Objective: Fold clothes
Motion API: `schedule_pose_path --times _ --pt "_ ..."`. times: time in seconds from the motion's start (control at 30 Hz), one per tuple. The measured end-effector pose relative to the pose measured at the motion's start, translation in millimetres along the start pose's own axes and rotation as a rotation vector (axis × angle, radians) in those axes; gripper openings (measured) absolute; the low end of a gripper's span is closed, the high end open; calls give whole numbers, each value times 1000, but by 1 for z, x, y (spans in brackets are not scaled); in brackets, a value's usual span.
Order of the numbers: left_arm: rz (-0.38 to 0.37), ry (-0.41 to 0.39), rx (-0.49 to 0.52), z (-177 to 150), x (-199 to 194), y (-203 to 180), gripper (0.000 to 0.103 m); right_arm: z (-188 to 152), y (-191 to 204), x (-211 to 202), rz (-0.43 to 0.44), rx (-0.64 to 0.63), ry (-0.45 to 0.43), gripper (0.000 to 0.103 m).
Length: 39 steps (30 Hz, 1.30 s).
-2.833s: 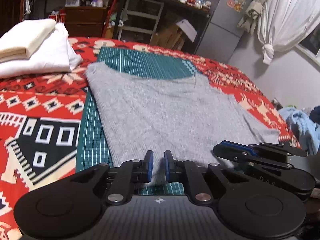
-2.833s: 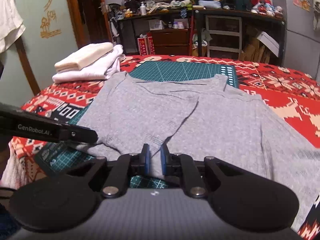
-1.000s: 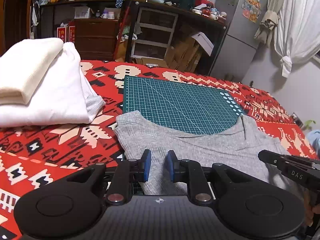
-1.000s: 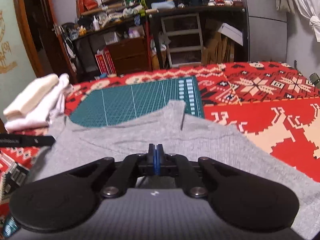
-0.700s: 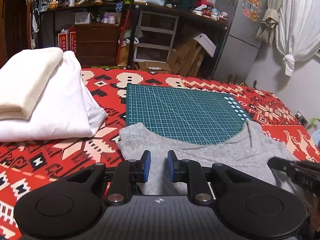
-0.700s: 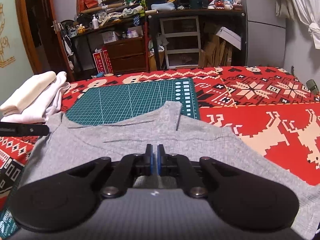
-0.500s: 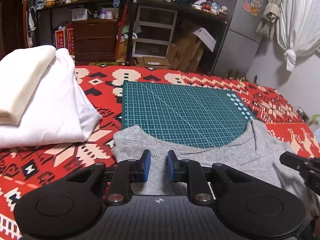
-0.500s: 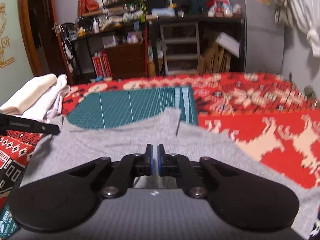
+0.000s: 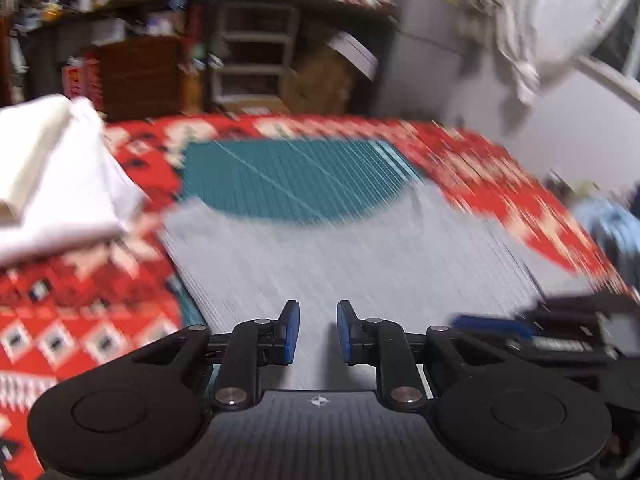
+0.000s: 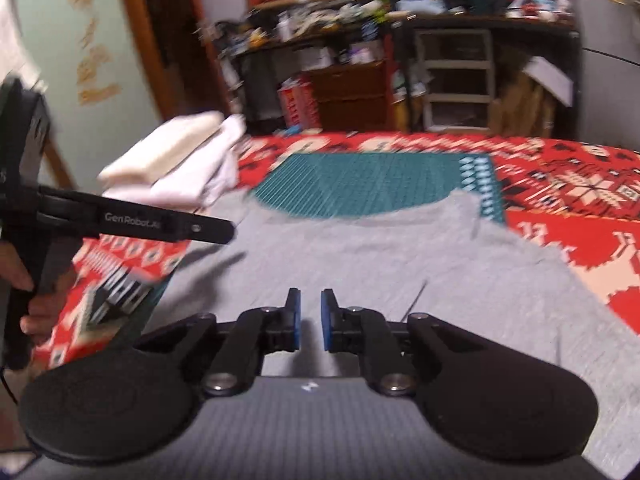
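Item: grey shirt point(image 10: 372, 264), folded over, flat on green mat point(image 10: 372, 184) on red patterned bed point(image 10: 580, 200); white folded stack point(image 10: 180, 164) just beside, left.
Step, judged: release after fold. Do well: lift both grippers clear, no snagging; then press crease flat, edges aligned.
Right gripper point(image 10: 310, 320): jaws opening, small gap, nothing between.
Left gripper point(image 9: 318, 332): jaws slightly apart, empty, above shirt point(image 9: 340, 264).
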<state>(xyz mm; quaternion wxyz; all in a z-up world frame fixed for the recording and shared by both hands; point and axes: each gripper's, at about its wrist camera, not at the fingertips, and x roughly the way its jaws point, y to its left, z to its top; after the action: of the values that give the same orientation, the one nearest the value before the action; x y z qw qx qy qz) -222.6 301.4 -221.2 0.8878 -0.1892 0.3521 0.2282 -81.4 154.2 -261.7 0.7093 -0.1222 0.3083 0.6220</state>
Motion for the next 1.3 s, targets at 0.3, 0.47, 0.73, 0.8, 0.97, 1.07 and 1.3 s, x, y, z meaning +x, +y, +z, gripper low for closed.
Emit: schedule_pose_path --times 0.3,0.47,0.73,0.8,0.97,1.07,1.3 --pt "30 -6 135 -43 -11 -41 30 -33 18 -24 13 -98 38 26" --pt "56 -23 160 -48 -19 -48 62 -42 11 -41 0 -93 41 40" --pt "75 -60 93 -56 -40 -50 93 -39 -3 -66 -83 -57 -31 103" --pt "87 -44 85 -59 -40 -50 94 -39 -7 -66 -113 -49 -24 103" --pt "135 36 55 -66 -29 -48 96 -41 -18 -58 -182 -29 39 103" --pt "179 61 59 -71 -22 -49 98 -44 -23 -52 -197 -11 73 103" --pt "200 83 60 -71 -19 -50 103 -49 -18 -44 -247 -39 117 103"
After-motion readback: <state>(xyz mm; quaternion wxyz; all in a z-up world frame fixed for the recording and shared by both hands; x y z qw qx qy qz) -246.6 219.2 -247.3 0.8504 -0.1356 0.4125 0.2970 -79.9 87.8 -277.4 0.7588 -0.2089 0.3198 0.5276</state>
